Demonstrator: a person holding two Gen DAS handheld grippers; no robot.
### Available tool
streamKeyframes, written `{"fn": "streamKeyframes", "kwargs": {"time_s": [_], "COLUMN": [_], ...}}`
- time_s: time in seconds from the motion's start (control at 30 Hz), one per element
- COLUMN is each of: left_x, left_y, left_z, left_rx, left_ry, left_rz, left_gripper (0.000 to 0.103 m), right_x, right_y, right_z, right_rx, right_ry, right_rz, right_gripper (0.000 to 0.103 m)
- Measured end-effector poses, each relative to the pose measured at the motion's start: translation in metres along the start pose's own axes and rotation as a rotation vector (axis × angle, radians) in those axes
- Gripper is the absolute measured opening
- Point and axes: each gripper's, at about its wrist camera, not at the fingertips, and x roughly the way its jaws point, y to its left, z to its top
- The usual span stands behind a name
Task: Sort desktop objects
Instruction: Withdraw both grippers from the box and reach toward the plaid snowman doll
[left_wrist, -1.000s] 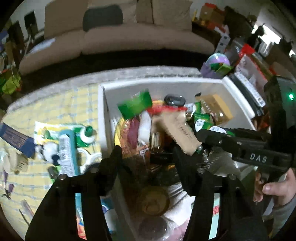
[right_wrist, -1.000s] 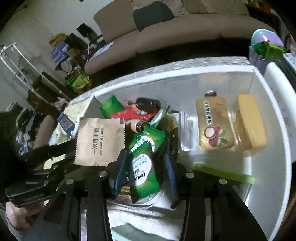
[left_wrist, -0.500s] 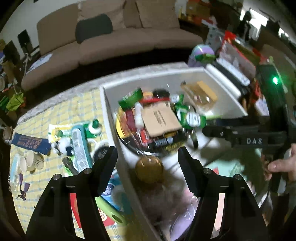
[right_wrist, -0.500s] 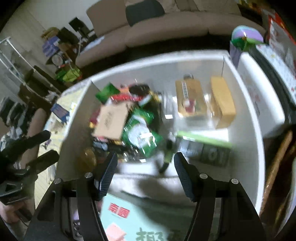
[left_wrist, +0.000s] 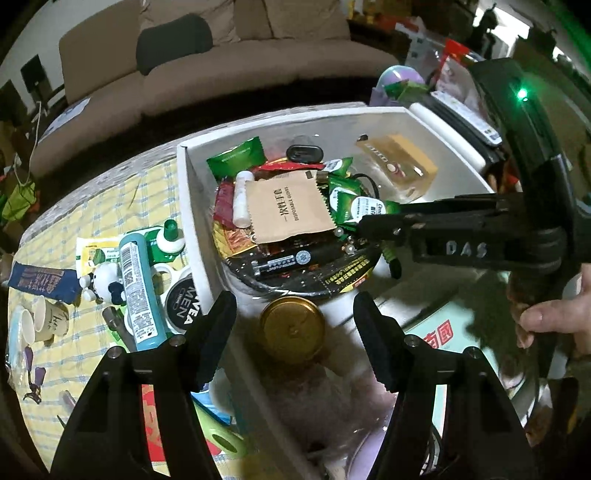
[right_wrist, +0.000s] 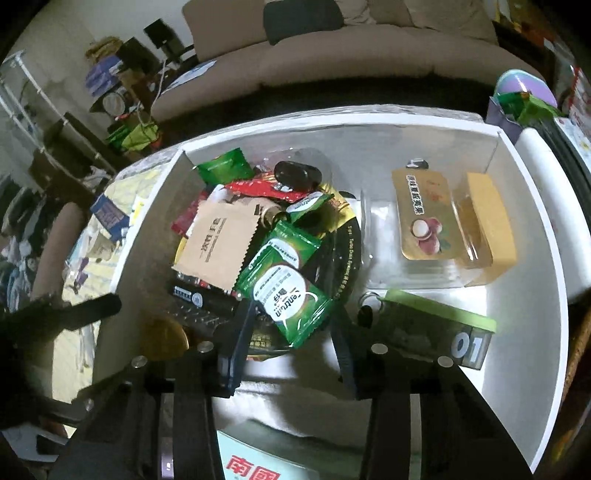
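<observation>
A white storage box holds a bowl heaped with snack packets. A tan disposable-gloves packet lies on top, beside green Centrum sachets. My left gripper is open and empty, above a gold jar lid at the box's near side. My right gripper is open and empty, its fingers on either side of the green sachets; it also shows in the left wrist view.
On the yellow checked cloth left of the box lie a teal tube, a Nivea Men tin, a panda figure and small cups. Inside the box are a gold fruit packet, a yellow block and a green-lidded case. A sofa stands behind.
The tan gloves packet left my left gripper and now lies on the bowl's heap. Both grippers pulled back and up, then came closer again; my right gripper opened around the green sachets.
</observation>
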Motion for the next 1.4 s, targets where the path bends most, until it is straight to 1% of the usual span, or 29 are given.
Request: {"fn": "streamKeyframes", "kwargs": {"time_s": [0.03, 0.17, 0.33, 0.4, 0.47, 0.53, 0.6, 0.67, 0.77, 0.93, 1.03, 1.13, 1.23, 1.3, 1.4], "left_x": [-0.002, -0.014, -0.039, -0.053, -0.068, -0.081, -0.094, -0.105, -0.12, -0.147, -0.161, -0.177, -0.19, -0.191, -0.182], "left_y": [0.0, 0.0, -0.003, -0.005, -0.008, -0.009, -0.011, -0.013, -0.017, -0.033, -0.047, -0.067, -0.089, -0.106, -0.126], "left_z": [-0.001, -0.006, -0.016, -0.021, -0.028, -0.036, -0.045, -0.055, -0.068, -0.094, -0.112, -0.137, -0.165, -0.183, -0.207], "left_rx": [0.0, -0.008, -0.051, -0.06, -0.071, -0.082, -0.09, -0.101, -0.114, -0.099, -0.084, -0.041, 0.013, 0.038, 0.058], "left_ry": [-0.002, -0.017, -0.052, -0.073, -0.094, -0.109, -0.122, -0.123, -0.13, -0.148, -0.155, -0.179, -0.204, -0.198, -0.172], "left_rz": [-0.005, 0.006, -0.005, -0.006, -0.007, -0.002, 0.005, 0.007, 0.001, -0.002, -0.019, -0.051, -0.098, -0.134, -0.173], "left_gripper": [0.063, 0.066, 0.076, 0.079, 0.083, 0.091, 0.093, 0.093, 0.093, 0.094, 0.094, 0.094, 0.094, 0.094, 0.094], "right_x": [-0.003, -0.021, -0.053, -0.07, -0.083, -0.098, -0.111, -0.122, -0.135, -0.157, -0.171, -0.194, -0.221, -0.236, -0.254], "right_y": [-0.002, -0.004, 0.021, 0.036, 0.047, 0.057, 0.066, 0.072, 0.08, 0.091, 0.095, 0.097, 0.093, 0.085, 0.064], "right_z": [-0.001, -0.008, -0.022, -0.031, -0.04, -0.051, -0.061, -0.071, -0.087, -0.116, -0.134, -0.16, -0.193, -0.216, -0.25], "right_rx": [0.015, 0.021, -0.079, -0.126, -0.158, -0.186, -0.205, -0.219, -0.229, -0.237, -0.238, -0.251, -0.273, -0.27, -0.232], "right_ry": [-0.005, -0.022, -0.049, -0.082, -0.109, -0.138, -0.161, -0.176, -0.187, -0.207, -0.208, -0.219, -0.236, -0.24, -0.241], "right_rz": [0.013, 0.015, -0.061, -0.102, -0.126, -0.154, -0.177, -0.182, -0.179, -0.167, -0.151, -0.127, -0.124, -0.125, -0.123], "right_gripper": [0.044, 0.061, 0.068, 0.07, 0.074, 0.076, 0.077, 0.079, 0.079, 0.079, 0.079, 0.079, 0.082, 0.084, 0.085]}}
